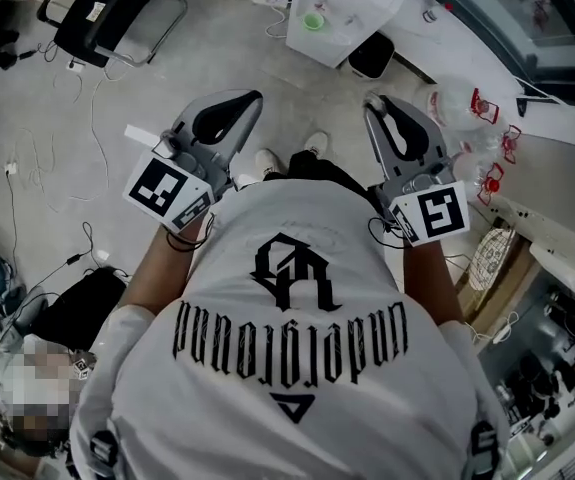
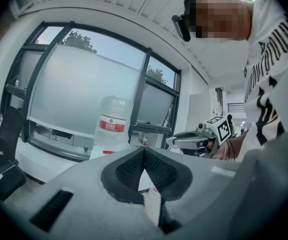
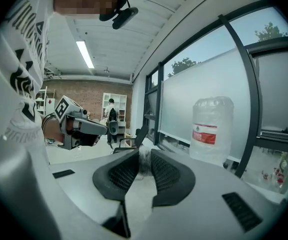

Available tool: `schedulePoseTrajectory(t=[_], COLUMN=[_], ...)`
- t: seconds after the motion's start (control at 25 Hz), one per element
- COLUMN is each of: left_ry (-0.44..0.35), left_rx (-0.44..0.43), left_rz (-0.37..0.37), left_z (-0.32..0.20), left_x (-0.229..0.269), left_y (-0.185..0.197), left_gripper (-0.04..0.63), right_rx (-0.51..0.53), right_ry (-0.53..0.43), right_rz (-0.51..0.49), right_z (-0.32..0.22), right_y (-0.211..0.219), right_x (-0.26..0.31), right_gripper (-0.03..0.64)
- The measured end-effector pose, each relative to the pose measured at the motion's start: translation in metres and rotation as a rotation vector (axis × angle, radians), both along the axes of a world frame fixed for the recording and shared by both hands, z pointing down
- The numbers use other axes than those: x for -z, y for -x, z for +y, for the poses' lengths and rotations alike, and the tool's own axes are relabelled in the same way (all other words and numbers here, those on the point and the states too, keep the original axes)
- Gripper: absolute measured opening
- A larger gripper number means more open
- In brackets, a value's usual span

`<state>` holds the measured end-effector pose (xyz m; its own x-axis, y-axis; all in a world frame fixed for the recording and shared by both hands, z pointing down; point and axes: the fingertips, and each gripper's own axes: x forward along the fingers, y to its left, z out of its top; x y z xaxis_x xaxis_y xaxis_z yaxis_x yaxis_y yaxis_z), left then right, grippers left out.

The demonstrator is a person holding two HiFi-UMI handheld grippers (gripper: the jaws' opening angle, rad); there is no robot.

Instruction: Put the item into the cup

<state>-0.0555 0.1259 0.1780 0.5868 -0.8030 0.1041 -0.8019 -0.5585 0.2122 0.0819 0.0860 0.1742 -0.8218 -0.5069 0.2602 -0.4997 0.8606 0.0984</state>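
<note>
Both grippers are held up in front of my chest, pointing away from me over the floor. My right gripper (image 3: 144, 156) (image 1: 371, 103) is shut on a small grey fuzzy item (image 3: 144, 162) pinched between its pad tips. My left gripper (image 2: 144, 150) (image 1: 255, 96) is shut, tips touching, with nothing between them. Each gripper view shows the other gripper: the right one (image 2: 204, 136) and the left one (image 3: 81, 124). A small green cup-like thing (image 1: 314, 21) stands on a white table (image 1: 357, 3) ahead of me, well beyond both grippers.
Large water jugs (image 1: 459, 108) stand at the right by the window wall; one jug (image 2: 114, 124) (image 3: 211, 129) shows in each gripper view. A black chair (image 1: 117, 8), a black bin (image 1: 372, 56), floor cables and a black bag (image 1: 77, 308) surround me. A person (image 3: 112, 115) stands far off.
</note>
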Motion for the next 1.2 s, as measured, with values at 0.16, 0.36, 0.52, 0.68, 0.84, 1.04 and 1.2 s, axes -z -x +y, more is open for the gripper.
schedulePoseTrajectory(t=[0.16, 0.36, 0.52, 0.68, 0.84, 1.04, 1.2], left_ry=[-0.009, -0.014, -0.013, -0.009, -0.011, -0.009, 0.001], left_rx=[-0.009, -0.006, 0.008, 0.025, 0.033, 0.019, -0.012], left_rz=[-0.005, -0.003, -0.012, -0.013, -0.019, -0.019, -0.028], left_z=[-0.011, -0.030, -0.049, -0.073, -0.093, -0.114, -0.127], left_x=[0.002, 0.007, 0.008, 0.008, 0.009, 0.009, 0.006], left_y=[-0.006, -0.016, -0.023, -0.035, -0.051, -0.073, -0.079], left_gripper=[0.014, 0.014, 0.014, 0.014, 0.014, 0.014, 0.014], right_rx=[0.007, 0.029, 0.044, 0.057, 0.072, 0.083, 0.067], right_ry=[0.005, 0.009, 0.016, 0.022, 0.019, 0.016, 0.020], right_rz=[-0.009, -0.022, -0.030, -0.046, -0.054, -0.052, -0.060], right_z=[-0.011, -0.033, -0.053, -0.078, -0.096, -0.113, -0.124], right_y=[-0.001, -0.002, -0.010, -0.022, -0.036, -0.051, -0.053], right_x=[-0.003, -0.001, -0.004, -0.005, -0.005, -0.006, -0.007], right_gripper=[0.078, 0.078, 0.078, 0.078, 0.078, 0.078, 0.078])
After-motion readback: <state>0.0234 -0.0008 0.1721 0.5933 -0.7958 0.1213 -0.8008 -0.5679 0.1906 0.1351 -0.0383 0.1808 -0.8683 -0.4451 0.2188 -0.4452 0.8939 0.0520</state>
